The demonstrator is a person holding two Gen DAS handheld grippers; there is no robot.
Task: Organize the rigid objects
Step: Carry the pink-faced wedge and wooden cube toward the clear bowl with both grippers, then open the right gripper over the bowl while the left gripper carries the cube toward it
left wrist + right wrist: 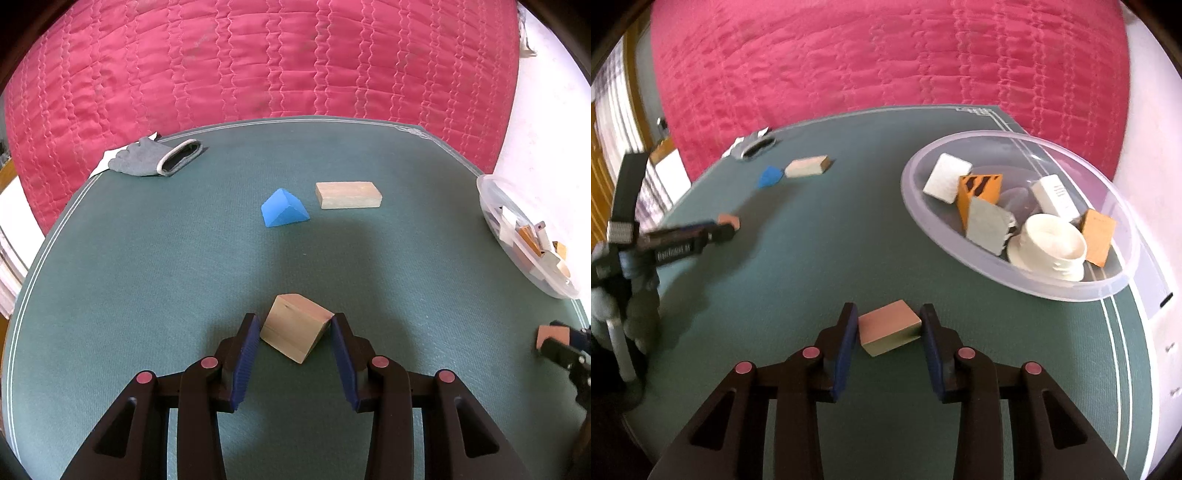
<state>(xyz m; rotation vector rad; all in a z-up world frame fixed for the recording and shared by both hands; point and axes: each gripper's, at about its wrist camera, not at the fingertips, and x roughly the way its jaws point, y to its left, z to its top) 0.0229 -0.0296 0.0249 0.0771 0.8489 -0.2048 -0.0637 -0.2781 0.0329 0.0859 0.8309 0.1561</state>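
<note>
While both tools are pinching wooden blocks, the left tool (295, 325) its tilted block (295, 326) and the right tool (889, 325) its flat block (889, 326), the clear bowl (1052, 288) is waiting beside the right one, likely to collect them.

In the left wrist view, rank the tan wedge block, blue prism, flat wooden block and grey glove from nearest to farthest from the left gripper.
1. Tan wedge block: right between the left gripper fingers.
2. Blue prism: mid-mat, slightly left of centre.
3. Flat wooden block: just right of the prism and a little farther back.
4. Grey glove: far left corner of the green mat.
</note>
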